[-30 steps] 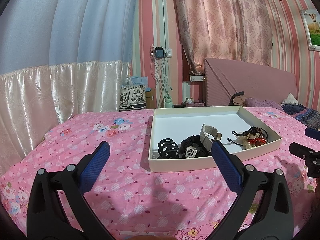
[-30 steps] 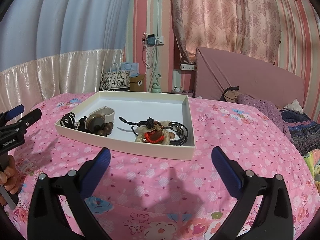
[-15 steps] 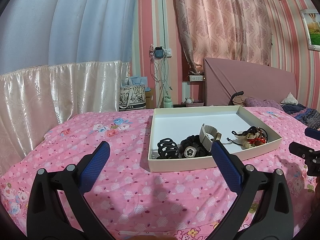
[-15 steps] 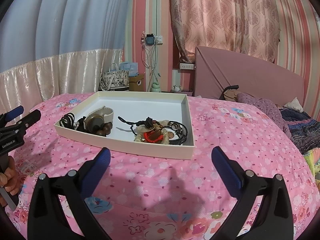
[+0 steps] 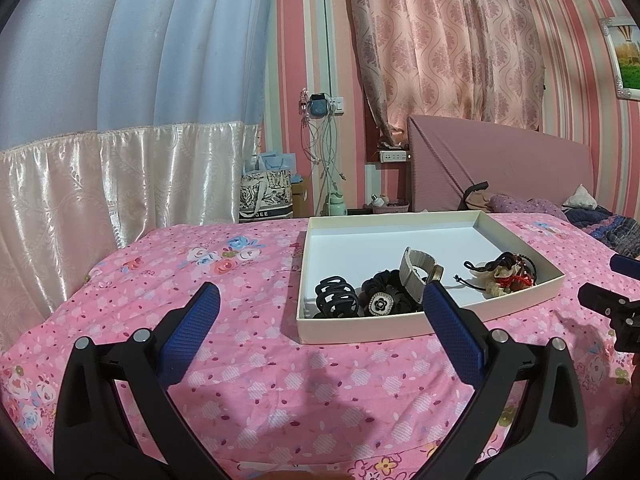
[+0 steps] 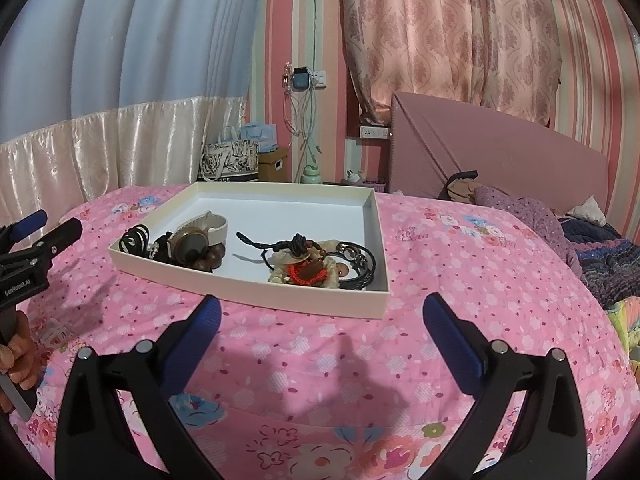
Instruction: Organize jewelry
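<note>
A shallow cream tray (image 5: pixel 400 326) (image 6: pixel 256 294) lies on the pink flowered bedspread. It holds a black claw hair clip (image 5: pixel 336 300), a black scrunchie with a flower charm (image 5: pixel 382 300), a watch with a pale band (image 5: pixel 418 278) (image 6: pixel 196 236), dark wooden beads (image 6: pixel 210 262) and a tangle of cord bracelets with red beads (image 5: pixel 508 276) (image 6: pixel 316 268). My left gripper (image 5: pixel 320 300) is open and empty, just short of the tray's near edge. My right gripper (image 6: pixel 320 308) is open and empty, near the tray's front right corner.
The bedspread (image 5: pixel 240 352) slopes down at the left toward a white satin curtain (image 5: pixel 100 184). A padded pink headboard (image 6: pixel 500 160) and rumpled bedding (image 6: pixel 600 248) lie at the right. Bags (image 5: pixel 266 196) and hanging cables stand beyond the bed.
The right gripper has crept slightly closer to the tray. The left gripper has stayed almost still. Both stay open.
</note>
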Demonstrator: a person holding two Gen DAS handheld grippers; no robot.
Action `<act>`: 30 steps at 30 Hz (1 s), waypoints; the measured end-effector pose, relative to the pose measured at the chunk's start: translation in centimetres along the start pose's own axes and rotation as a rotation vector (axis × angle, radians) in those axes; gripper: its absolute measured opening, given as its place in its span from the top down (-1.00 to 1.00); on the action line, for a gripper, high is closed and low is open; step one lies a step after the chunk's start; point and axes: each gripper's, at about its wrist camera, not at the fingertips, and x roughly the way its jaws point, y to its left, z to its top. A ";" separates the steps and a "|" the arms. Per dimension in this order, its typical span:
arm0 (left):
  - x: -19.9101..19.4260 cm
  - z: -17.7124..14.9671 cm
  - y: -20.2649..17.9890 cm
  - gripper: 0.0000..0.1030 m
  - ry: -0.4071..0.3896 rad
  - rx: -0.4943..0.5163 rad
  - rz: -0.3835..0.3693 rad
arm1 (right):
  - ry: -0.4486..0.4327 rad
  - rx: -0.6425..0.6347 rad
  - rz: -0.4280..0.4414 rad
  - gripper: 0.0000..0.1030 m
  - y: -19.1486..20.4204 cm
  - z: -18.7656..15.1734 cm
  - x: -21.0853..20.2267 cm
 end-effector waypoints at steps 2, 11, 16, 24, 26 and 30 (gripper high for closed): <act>0.0 0.0 0.0 -0.94 -0.001 -0.001 0.000 | -0.001 0.000 -0.001 -0.95 0.0 -0.1 -0.1; 0.0 0.0 0.0 -0.94 -0.001 -0.001 -0.001 | 0.001 0.000 -0.002 -0.95 -0.1 0.0 0.0; 0.0 0.0 0.0 -0.94 -0.001 -0.001 0.000 | 0.001 0.000 -0.001 -0.95 -0.1 0.1 0.0; 0.0 0.0 0.0 -0.94 0.000 0.000 0.000 | 0.001 0.001 -0.001 -0.95 -0.1 0.1 0.0; 0.0 0.0 0.0 -0.94 -0.001 -0.002 0.000 | 0.005 0.001 -0.002 -0.95 -0.1 0.1 0.1; 0.0 0.0 0.0 -0.94 -0.001 0.000 -0.001 | 0.006 0.001 -0.002 -0.95 -0.1 0.1 0.1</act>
